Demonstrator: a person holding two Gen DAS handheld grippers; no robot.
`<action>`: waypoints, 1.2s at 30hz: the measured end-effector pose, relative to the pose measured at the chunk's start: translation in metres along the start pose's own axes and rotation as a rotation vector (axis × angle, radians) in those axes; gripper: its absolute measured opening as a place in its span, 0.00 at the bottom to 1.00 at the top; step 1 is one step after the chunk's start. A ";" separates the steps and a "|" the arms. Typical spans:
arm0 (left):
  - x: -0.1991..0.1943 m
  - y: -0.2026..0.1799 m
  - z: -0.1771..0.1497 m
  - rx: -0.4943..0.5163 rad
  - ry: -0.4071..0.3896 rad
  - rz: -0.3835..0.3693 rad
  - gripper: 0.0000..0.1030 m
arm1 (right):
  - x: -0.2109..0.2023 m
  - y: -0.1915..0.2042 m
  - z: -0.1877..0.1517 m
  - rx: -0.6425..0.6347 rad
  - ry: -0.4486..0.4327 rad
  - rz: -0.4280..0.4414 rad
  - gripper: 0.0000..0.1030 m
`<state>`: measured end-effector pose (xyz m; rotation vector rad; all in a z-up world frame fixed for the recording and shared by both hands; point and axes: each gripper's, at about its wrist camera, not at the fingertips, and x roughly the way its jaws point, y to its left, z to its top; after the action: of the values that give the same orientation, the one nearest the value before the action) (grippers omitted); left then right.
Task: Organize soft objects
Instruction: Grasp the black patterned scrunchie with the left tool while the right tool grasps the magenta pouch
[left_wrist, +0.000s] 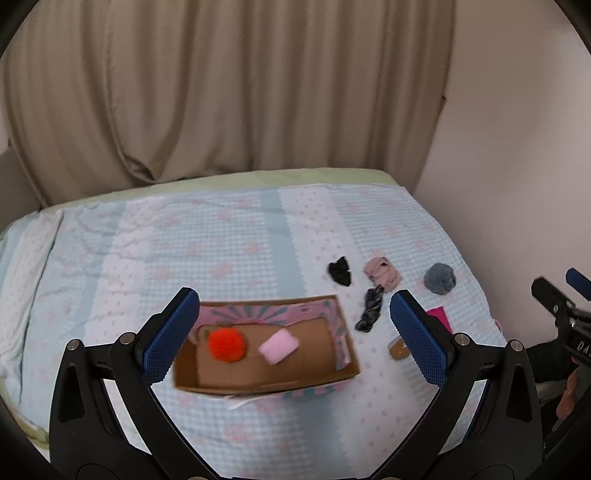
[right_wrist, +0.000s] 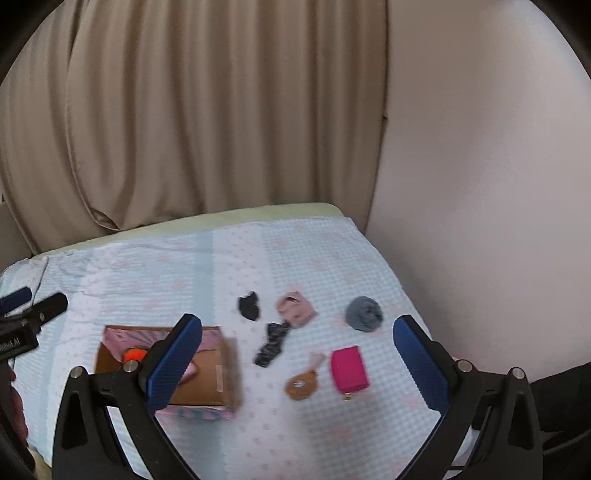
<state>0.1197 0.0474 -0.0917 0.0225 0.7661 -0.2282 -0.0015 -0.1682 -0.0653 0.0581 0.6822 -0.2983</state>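
Note:
An open cardboard box (left_wrist: 347, 345) (right_wrist: 225, 373) lies on the bed and holds an orange-red pompom (left_wrist: 226, 343) (right_wrist: 133, 355) and a pale pink soft block (left_wrist: 278, 346). To its right lie a black cloth (left_wrist: 340, 271) (right_wrist: 249, 305), a pink folded cloth (left_wrist: 382, 272) (right_wrist: 295, 309), a dark patterned cloth (left_wrist: 370, 309) (right_wrist: 272, 344), a grey pompom (left_wrist: 439, 278) (right_wrist: 364, 314), a magenta pouch (right_wrist: 349, 373) (left_wrist: 437, 315) and a brown round item (right_wrist: 301, 386) (left_wrist: 399, 349). My left gripper (left_wrist: 291, 332) hovers open above the box. My right gripper (right_wrist: 299, 363) hovers open over the loose items.
The bed carries a light blue and white checked cover (left_wrist: 221, 236) (right_wrist: 314, 258) with pink flowers. Beige curtains (left_wrist: 221, 85) hang behind it, and a pale wall (right_wrist: 480, 147) runs along its right side. The other gripper shows at each view's edge.

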 end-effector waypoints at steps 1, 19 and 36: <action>0.008 -0.016 0.003 0.008 0.006 0.011 1.00 | 0.006 -0.012 -0.001 -0.005 0.014 0.000 1.00; 0.210 -0.170 -0.025 0.121 0.288 0.024 1.00 | 0.172 -0.136 -0.049 -0.041 0.289 0.054 1.00; 0.400 -0.200 -0.095 0.278 0.596 0.019 0.87 | 0.326 -0.122 -0.132 -0.030 0.545 0.058 1.00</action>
<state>0.2913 -0.2161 -0.4237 0.3746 1.3209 -0.3138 0.1221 -0.3472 -0.3676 0.1330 1.2238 -0.2152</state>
